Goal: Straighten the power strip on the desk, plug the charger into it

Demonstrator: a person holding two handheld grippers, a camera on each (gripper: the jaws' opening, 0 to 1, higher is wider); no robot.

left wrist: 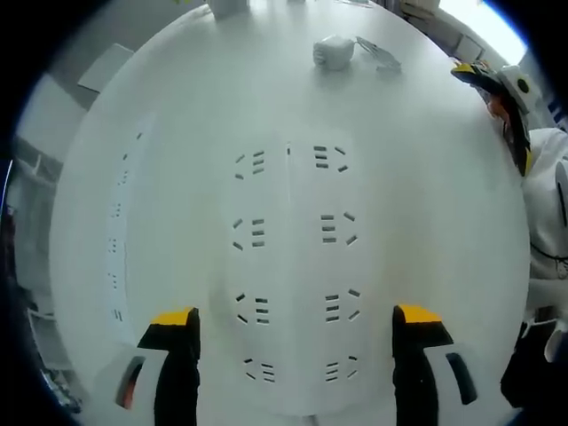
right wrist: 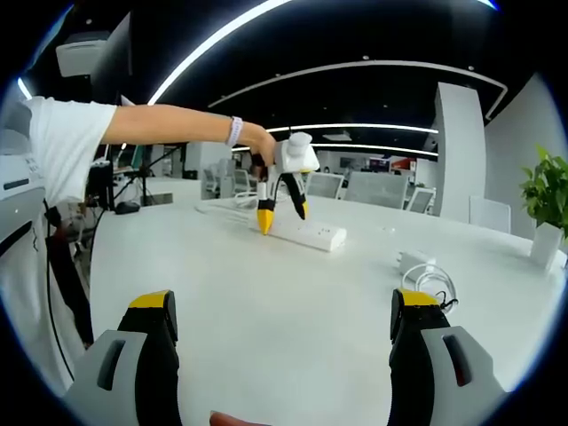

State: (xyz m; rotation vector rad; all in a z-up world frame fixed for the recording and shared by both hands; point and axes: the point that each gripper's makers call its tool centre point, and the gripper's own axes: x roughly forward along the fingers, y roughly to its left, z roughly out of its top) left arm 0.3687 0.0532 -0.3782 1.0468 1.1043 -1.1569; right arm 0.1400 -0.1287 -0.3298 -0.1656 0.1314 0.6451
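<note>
The white power strip (left wrist: 293, 266) lies flat on the white desk (left wrist: 426, 204), its two rows of sockets facing up. My left gripper (left wrist: 297, 315) is open just above it, one yellow-tipped finger on each side of the strip. In the right gripper view, that left gripper (right wrist: 282, 216) hangs over the power strip (right wrist: 306, 233), held by a person's hand. The white charger (left wrist: 333, 51) and its coiled cable (left wrist: 377, 53) lie further along the desk. My right gripper (right wrist: 280, 302) is open and empty, low over the desk, with the charger (right wrist: 415, 262) ahead to its right.
The other gripper (left wrist: 497, 84) and a person's white sleeve (left wrist: 550, 195) show at the right edge of the left gripper view. A potted plant (right wrist: 546, 191) stands at the desk's far right. Office chairs (right wrist: 373, 188) line the far side.
</note>
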